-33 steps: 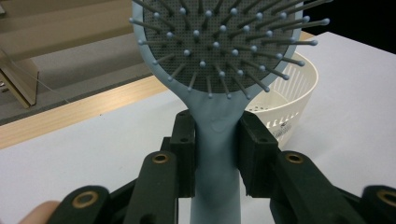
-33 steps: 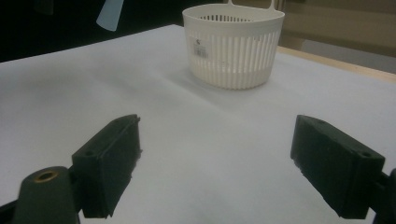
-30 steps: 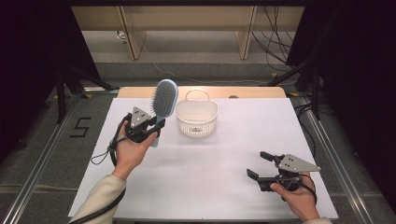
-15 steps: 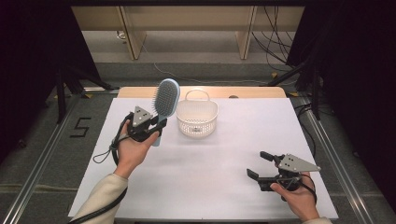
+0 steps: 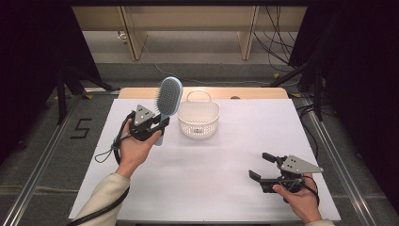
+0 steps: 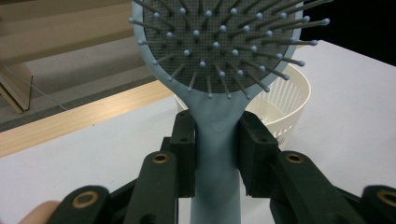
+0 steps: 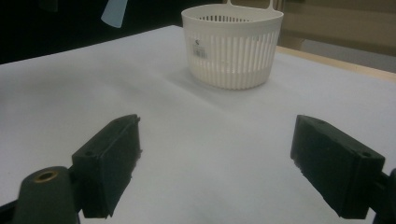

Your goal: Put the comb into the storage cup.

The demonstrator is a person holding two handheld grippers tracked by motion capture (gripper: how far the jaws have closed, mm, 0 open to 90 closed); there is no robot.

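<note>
On a white table top (image 5: 207, 179) seen from above, a person works with a hand-held gripper in each hand. At the left, the left gripper (image 5: 157, 123) pinches the neck of a pale blue hairbrush (image 5: 168, 100), just where the handle narrows below the oval head. The brush is held upright and lifted clear of the table, its bristled face tilted a little toward the person, its head just beside a small white plastic basket (image 5: 198, 120) that stands near the far middle of the table. The basket has slatted sides and a thin loop handle at its back rim, and looks empty. From the left gripper view, the two black pads press on either side of the hairbrush (image 6: 215, 140) handle, with rows of ball-tipped pins fanning out above and the basket (image 6: 292, 100) behind. The right gripper (image 5: 259, 166) rests low at the near right of the table, well apart from the basket, its jaws spread wide and holding nothing. The brush is probably light, stiff moulded plastic, smooth enough to twist or slide in a loose pinch. The narrow neck or handle is likely the best place to grip; the pins would bend and offer no firm hold. It seems sturdy, not fragile.
</note>
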